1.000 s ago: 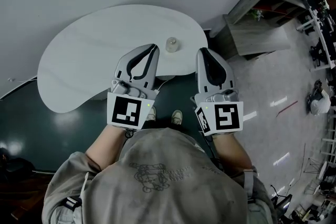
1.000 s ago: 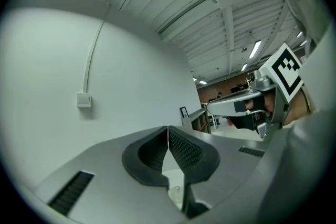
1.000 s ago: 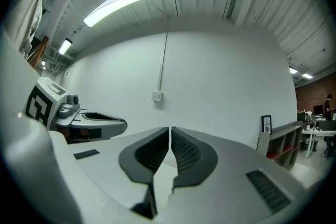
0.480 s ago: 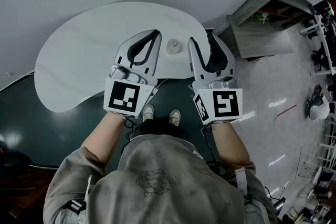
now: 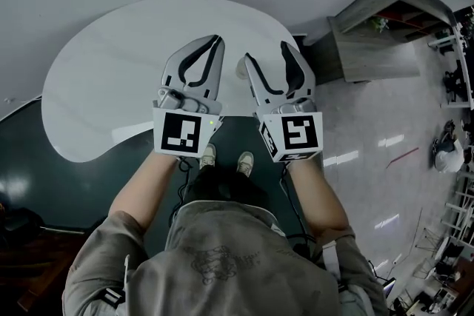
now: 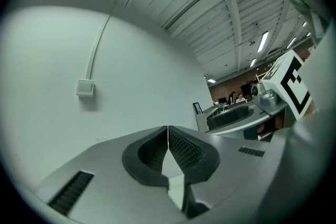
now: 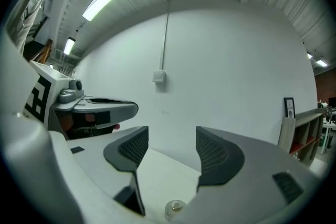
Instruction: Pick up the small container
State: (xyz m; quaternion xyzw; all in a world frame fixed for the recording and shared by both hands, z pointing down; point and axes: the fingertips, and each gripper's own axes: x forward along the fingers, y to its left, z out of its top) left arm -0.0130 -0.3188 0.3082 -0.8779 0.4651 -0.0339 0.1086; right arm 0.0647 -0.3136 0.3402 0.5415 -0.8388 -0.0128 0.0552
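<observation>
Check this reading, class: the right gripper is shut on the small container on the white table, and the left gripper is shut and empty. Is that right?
Not quite. The right gripper view shows the right gripper with jaws apart, just opening; the small container sits low in the gap, untouched, on the white table. The left gripper is shut and empty.

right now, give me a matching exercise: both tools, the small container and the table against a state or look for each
Things
1. left tool
2. right tool
3. small container
4. table

States
A. white, with a curved edge
B. jaws apart
C. clear, standing on the table
D. jaws together, nothing between them

Pairs: 1-D, 2-B, 3-C, 4-A

Note: the right tool's jaws have just been opening. In the right gripper view the small container shows low in the gap between them, with neither pad on it.
</observation>
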